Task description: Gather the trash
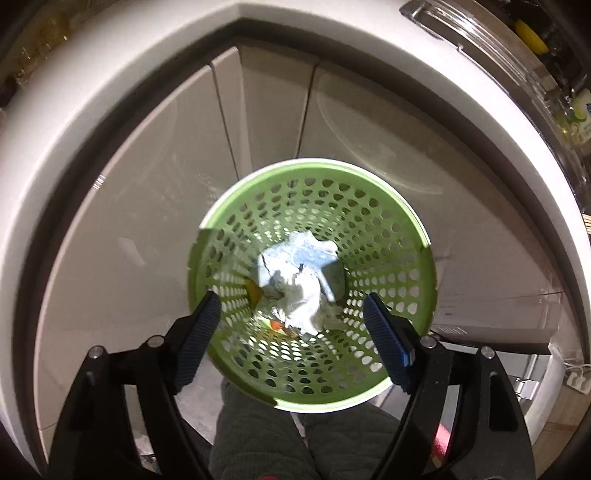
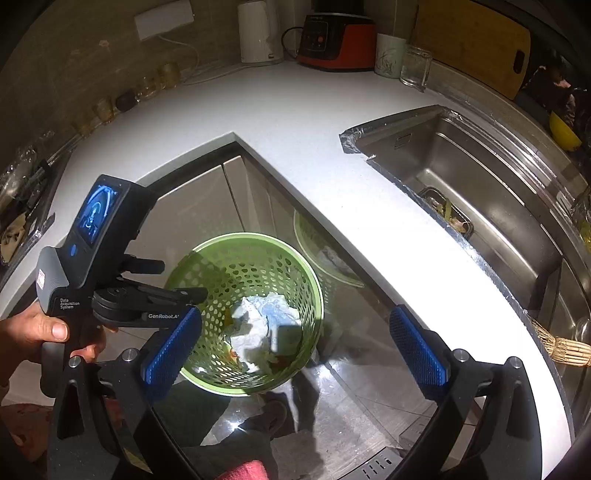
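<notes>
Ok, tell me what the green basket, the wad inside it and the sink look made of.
Green basket: likely moulded plastic with a smooth, slightly glossy finish; its walls carry even rows of punched holes. Wad: looks like thin paper or tissue, white and pale blue, matte, sharply crumpled. Sink: apparently stainless steel, brushed grey, with soft reflections.

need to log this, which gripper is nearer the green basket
Left. The left gripper hangs open right above the green basket and its crumpled paper. The right gripper, also open, sits higher and farther back.

Home kitchen — steel sink [image 2: 476, 192] set in white countertop [image 2: 295, 122], kettle [image 2: 258, 31], cutting board [image 2: 472, 40].
</notes>
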Motion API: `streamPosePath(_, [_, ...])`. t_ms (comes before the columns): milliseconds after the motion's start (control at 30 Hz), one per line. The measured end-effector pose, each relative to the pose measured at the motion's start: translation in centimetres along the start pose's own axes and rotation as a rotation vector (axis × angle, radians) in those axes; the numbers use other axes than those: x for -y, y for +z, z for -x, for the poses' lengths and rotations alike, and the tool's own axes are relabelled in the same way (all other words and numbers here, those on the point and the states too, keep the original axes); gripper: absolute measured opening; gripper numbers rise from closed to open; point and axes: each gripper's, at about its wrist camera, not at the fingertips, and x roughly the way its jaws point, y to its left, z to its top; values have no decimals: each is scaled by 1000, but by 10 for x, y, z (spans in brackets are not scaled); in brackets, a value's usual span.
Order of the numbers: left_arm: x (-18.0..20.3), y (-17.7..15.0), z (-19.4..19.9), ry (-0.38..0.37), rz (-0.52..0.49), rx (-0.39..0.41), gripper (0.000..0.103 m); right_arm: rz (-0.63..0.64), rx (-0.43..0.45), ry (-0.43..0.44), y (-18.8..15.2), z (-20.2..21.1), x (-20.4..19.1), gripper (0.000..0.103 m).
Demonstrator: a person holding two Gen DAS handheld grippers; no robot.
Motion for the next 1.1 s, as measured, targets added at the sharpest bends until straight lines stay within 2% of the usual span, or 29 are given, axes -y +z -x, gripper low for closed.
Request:
streamPosePath(133, [1, 7, 36, 108, -35, 98, 82, -10, 32, 7, 9, 7, 1, 101])
streamPosePath(400, [-19, 2, 132, 181, 45, 320, 95, -4, 110, 35, 39, 24, -3, 101])
streamPosePath(467, [-29, -2, 153, 194, 81, 362, 95, 1, 123, 52, 45, 26, -7, 101])
streamPosePath(633, [-48, -11, 180, 233, 175, 394, 95, 15, 131, 109, 57, 25, -22, 101])
streamPosePath(900, [-65, -29, 191, 264, 274, 403, 95, 87, 123, 161, 66, 22, -52, 101])
streamPosePath(1100, [-69, -23, 227, 313, 294, 492, 95, 108, 199, 172, 89, 49, -59, 101])
